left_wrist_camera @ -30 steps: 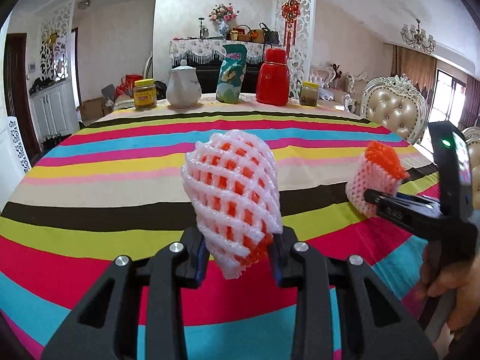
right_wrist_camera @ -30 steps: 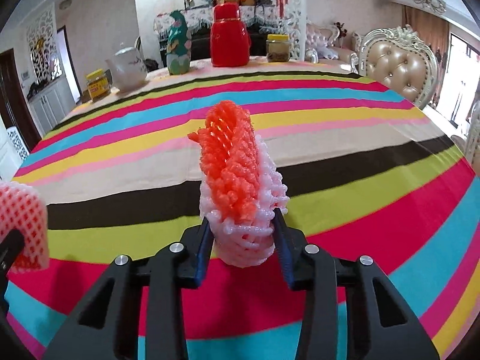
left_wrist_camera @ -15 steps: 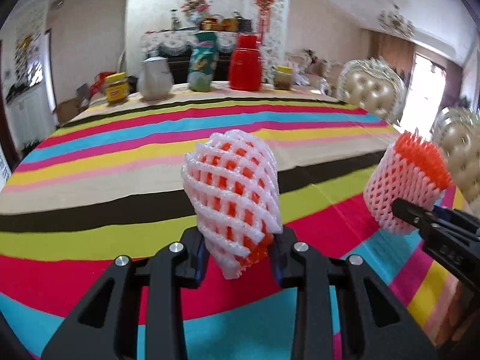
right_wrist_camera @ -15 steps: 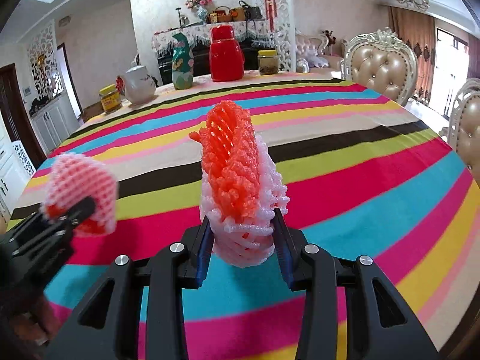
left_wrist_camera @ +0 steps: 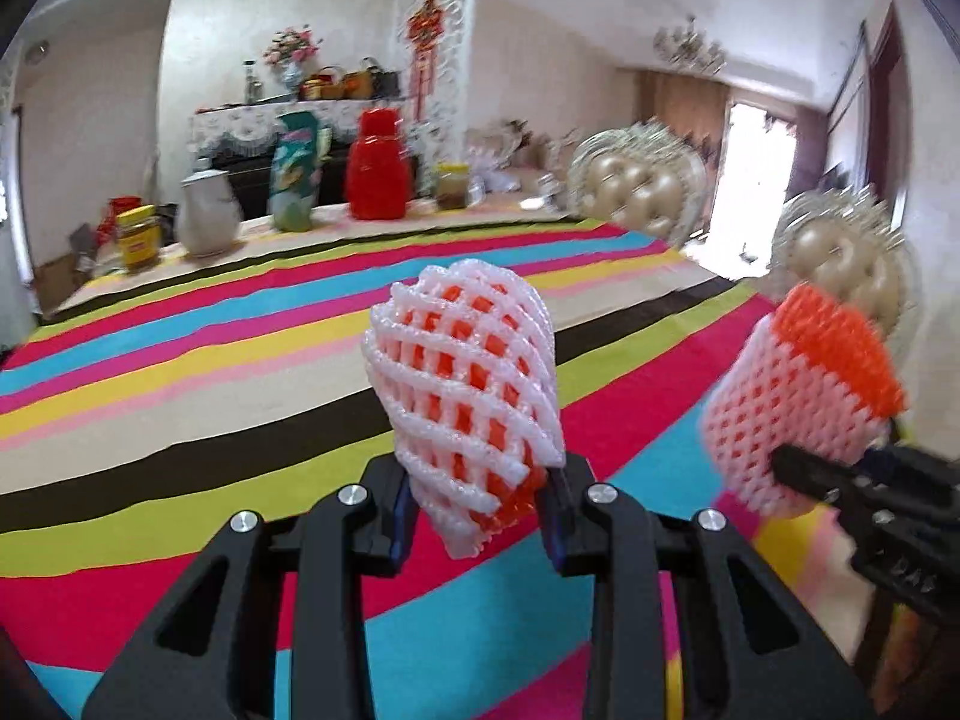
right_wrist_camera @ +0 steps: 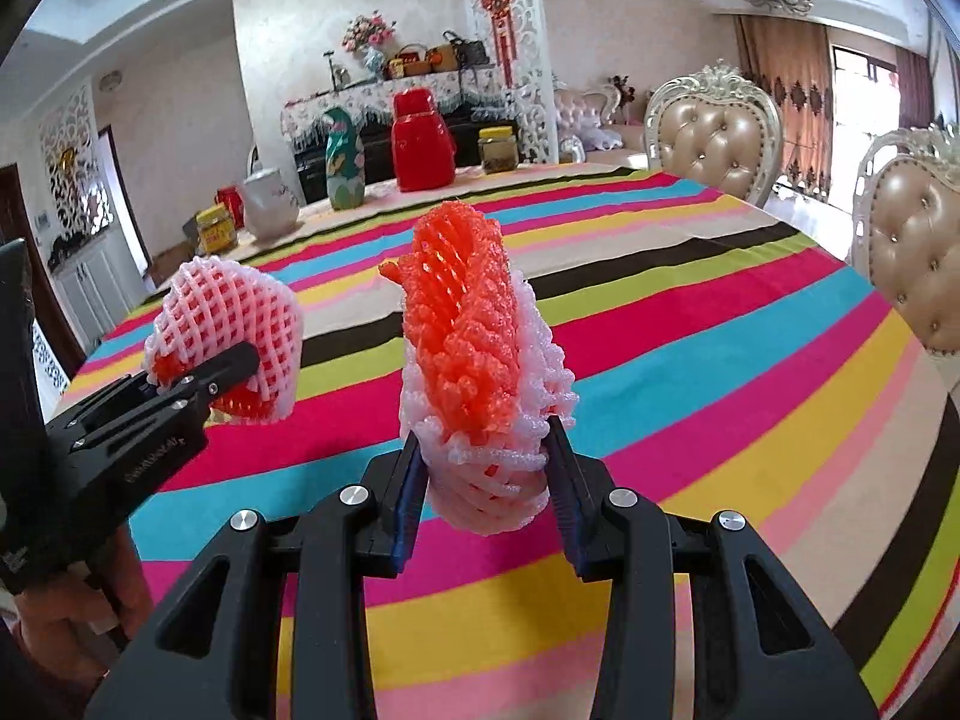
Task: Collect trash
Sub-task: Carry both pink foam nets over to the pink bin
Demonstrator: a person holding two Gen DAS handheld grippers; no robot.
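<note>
Trash here means two foam fruit nets, each clamped in a tool and held up off the desk [right_wrist_camera: 750, 324], which is wide and covered with a cloth of bright coloured stripes. Two cream padded chairs [right_wrist_camera: 711, 138] stand at its right edge. At the far edge stand a red jug [right_wrist_camera: 420, 141], a white teapot [right_wrist_camera: 267, 204], a green patterned bag [right_wrist_camera: 343, 159] and two jars, one with a yellow lid [right_wrist_camera: 217, 230] near the teapot and one just right of the jug [right_wrist_camera: 498, 147].

The left tool [left_wrist_camera: 480, 519] is closed on a white net with orange lining [left_wrist_camera: 465, 396], squeezing its lower end so the net stands up and leans slightly left. The right tool [right_wrist_camera: 489, 480] is closed on the second net [right_wrist_camera: 474, 354], white outside with a frilled orange inner layer spilling from its top; this net stands nearly upright. In the right wrist view the left tool and its net sit low on the left, with part of a hand [right_wrist_camera: 54, 618] beneath. The left wrist view is blurred toward its right side.
</note>
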